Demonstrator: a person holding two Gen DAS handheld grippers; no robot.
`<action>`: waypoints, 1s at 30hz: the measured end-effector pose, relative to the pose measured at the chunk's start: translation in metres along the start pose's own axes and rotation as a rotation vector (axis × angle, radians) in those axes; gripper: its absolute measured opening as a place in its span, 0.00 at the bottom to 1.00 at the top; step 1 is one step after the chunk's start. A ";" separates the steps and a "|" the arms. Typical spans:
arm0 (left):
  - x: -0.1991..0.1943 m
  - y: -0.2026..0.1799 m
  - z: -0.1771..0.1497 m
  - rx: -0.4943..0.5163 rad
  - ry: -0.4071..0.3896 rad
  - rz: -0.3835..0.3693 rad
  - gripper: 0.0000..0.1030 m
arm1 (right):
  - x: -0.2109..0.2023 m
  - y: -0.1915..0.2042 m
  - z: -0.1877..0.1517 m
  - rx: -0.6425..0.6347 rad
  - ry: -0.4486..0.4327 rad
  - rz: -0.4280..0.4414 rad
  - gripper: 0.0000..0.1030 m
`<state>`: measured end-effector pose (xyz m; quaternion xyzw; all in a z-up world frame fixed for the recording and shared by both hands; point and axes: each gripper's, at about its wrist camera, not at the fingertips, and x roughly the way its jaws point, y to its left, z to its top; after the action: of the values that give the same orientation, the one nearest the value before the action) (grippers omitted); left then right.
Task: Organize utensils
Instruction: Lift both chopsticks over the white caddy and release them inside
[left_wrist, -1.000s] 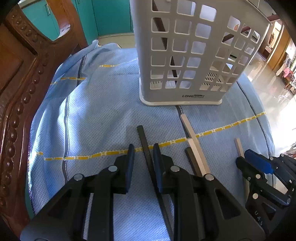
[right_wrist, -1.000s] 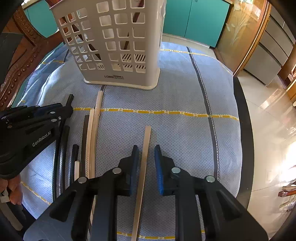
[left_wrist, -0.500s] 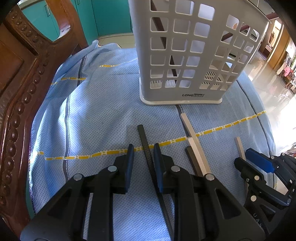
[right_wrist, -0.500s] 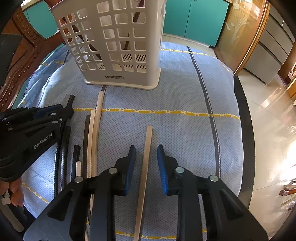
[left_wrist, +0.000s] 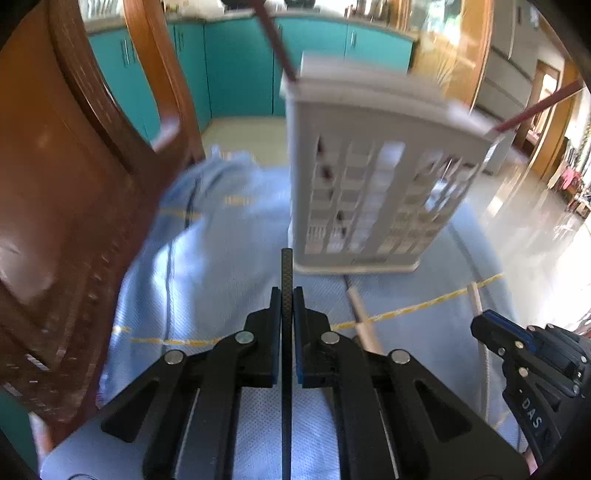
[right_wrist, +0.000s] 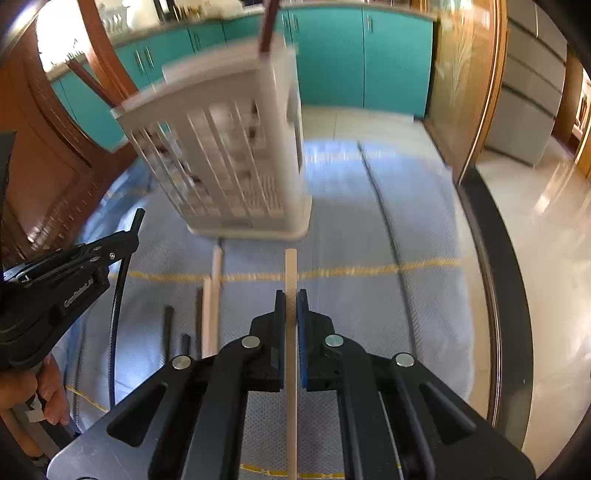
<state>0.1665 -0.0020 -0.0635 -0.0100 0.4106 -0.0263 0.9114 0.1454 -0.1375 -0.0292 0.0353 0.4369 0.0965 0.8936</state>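
Left tool clamps thin black chopstick; right tool clamps pale wooden chopstick, both off the bench. Light, stiff, probably slick; you hold mid-shaft.

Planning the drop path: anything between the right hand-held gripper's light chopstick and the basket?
Bare blue cloth only, in the right wrist view, between the light chopstick tip and basket.

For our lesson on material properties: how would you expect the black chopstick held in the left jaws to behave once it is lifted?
The black chopstick probably stays stiff: it juts straight beyond the left gripper without drooping. It looks thin, so likely light. Held partway along, its long free ends could swing or pivot in the grip.
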 end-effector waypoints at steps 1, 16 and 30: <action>-0.008 -0.001 0.001 -0.001 -0.020 -0.012 0.07 | -0.011 0.000 0.001 -0.007 -0.034 0.016 0.06; -0.130 -0.009 0.009 0.050 -0.342 -0.091 0.07 | -0.136 -0.027 0.004 0.027 -0.419 0.188 0.06; -0.214 0.000 0.090 0.020 -0.556 -0.132 0.07 | -0.212 -0.017 0.089 0.049 -0.624 0.206 0.06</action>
<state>0.0925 0.0101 0.1565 -0.0345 0.1431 -0.0858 0.9854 0.0902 -0.1954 0.1872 0.1285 0.1384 0.1603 0.9688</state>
